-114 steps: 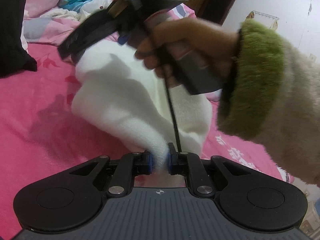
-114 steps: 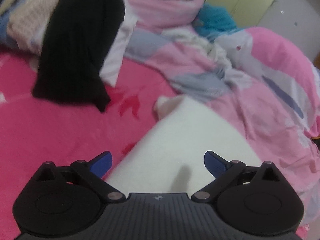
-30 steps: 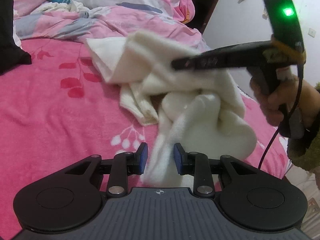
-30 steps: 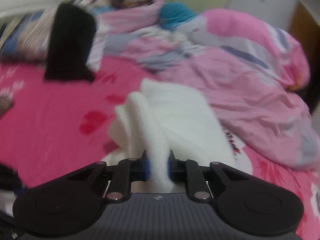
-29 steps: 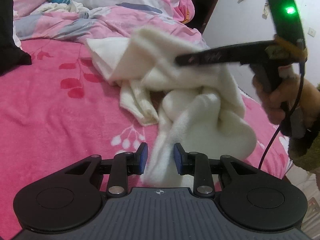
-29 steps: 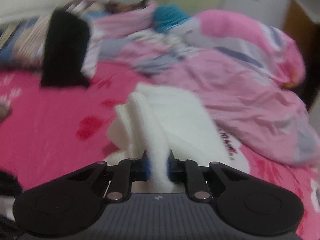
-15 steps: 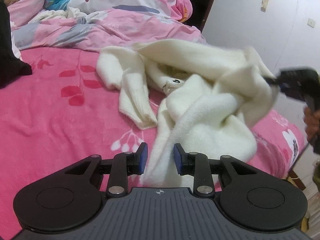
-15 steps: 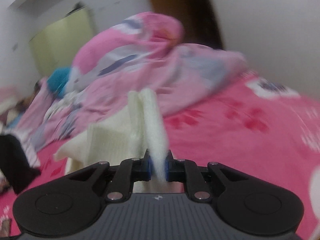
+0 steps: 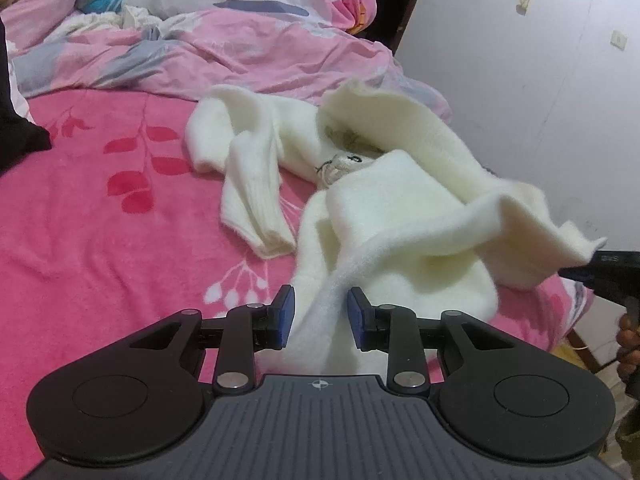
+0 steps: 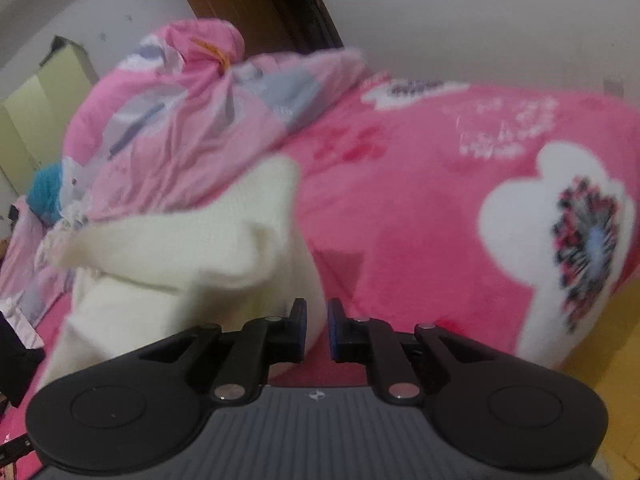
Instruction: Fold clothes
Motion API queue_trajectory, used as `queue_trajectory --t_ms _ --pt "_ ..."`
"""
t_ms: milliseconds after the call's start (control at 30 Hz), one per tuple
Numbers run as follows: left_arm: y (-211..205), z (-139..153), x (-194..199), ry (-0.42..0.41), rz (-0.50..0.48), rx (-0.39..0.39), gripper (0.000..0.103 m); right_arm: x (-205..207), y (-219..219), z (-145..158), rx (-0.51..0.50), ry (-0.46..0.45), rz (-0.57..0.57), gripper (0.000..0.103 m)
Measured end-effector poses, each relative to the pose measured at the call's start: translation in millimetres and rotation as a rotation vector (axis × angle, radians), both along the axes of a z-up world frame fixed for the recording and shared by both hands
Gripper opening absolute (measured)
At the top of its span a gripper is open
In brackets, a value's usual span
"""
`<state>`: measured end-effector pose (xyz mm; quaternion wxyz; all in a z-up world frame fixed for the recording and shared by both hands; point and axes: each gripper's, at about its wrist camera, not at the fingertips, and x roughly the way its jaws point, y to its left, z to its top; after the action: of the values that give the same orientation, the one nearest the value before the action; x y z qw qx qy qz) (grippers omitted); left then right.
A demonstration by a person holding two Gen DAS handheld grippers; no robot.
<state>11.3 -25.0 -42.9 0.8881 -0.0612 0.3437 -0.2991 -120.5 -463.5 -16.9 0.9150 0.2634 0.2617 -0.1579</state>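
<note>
A cream fleece sweater point(image 9: 400, 216) lies crumpled on the pink bed sheet point(image 9: 100, 240), one ribbed sleeve point(image 9: 252, 196) flopped to the left. My left gripper point(image 9: 320, 314) sits low at the near edge, shut on a thick fold of it that runs up between the blue pads. At the right edge of the left wrist view, my right gripper point(image 9: 576, 270) pinches a corner of the sweater drawn out sideways. In the right wrist view that gripper point(image 10: 317, 326) has its pads nearly together, and the cream sweater point(image 10: 192, 248) spreads away to its left; the pinched bit itself is blurred.
A rumpled pink and grey quilt point(image 9: 248, 36) is heaped along the back of the bed. A black garment point(image 9: 20, 136) lies at the left edge. A white wall point(image 9: 520, 80) stands close on the right, and past the mattress edge is yellowish floor point(image 10: 608, 368).
My right gripper has swung off to the right and rolled over, dragging its corner of the sweater with it. The garment has spread open. The left gripper has stayed put.
</note>
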Motion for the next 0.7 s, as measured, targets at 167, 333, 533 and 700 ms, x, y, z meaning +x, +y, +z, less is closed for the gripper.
queue_trajectory --t_ms 167,333,533,700 --pt "-1.2 6.5 0.8 -0.016 -0.022 -0.031 0.04 -16.9 11.9 47.6 -0.108 -0.117 0.019 0.029" --pt "-14.0 -0.1 4.4 -0.004 -0.065 -0.023 0.045 43.9 76.7 87.2 -0.251 -0.131 0.29 0.046" --pt "-24.0 -11.5 5.9 -0.03 -0.089 0.016 0.046 155.4 193.8 82.5 -0.408 -0.014 0.706 0.063" --pt "-24.1 -19.8 3.8 -0.05 -0.108 0.01 0.046 261.7 261.0 43.3 -0.561 0.25 0.814 0.067"
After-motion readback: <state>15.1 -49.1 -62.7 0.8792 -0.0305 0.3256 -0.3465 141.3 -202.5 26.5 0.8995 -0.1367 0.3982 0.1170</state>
